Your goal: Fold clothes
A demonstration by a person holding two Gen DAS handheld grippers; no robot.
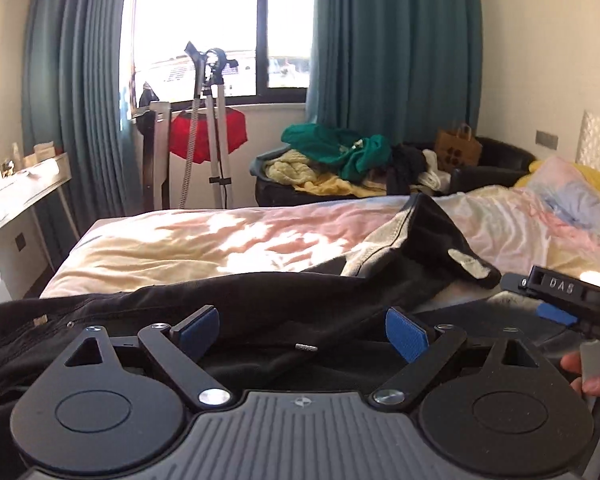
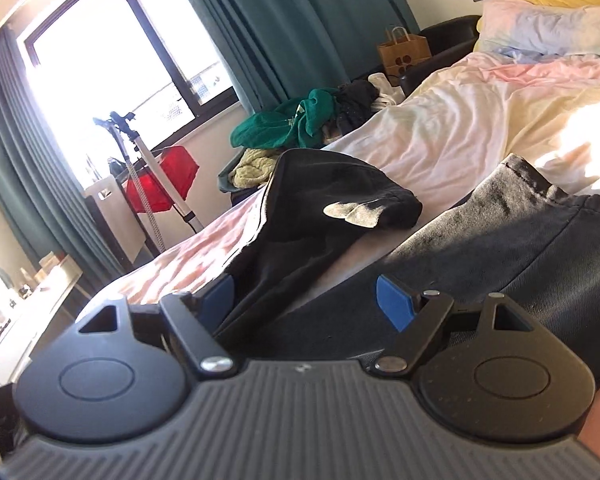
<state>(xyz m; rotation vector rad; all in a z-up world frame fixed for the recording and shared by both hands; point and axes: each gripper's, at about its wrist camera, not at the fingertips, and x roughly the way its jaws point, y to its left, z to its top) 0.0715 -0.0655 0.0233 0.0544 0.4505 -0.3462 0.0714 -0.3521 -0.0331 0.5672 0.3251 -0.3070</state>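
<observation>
My left hand-held gripper (image 1: 302, 332) and right hand-held gripper (image 2: 306, 300) were both wide apart, holding nothing, just above the black clothes (image 1: 260, 300) on the bed (image 1: 180, 240).

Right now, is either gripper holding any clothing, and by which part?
Nothing is held. The left gripper is open above the black garment, pads clear of it. The right gripper is open too, with dark cloth between its pads but unclamped.

Matt black cloth trousers (image 1: 260, 300), crumpled cotton-like bedsheet (image 1: 220, 240), brown paper bag (image 1: 458, 148)
</observation>
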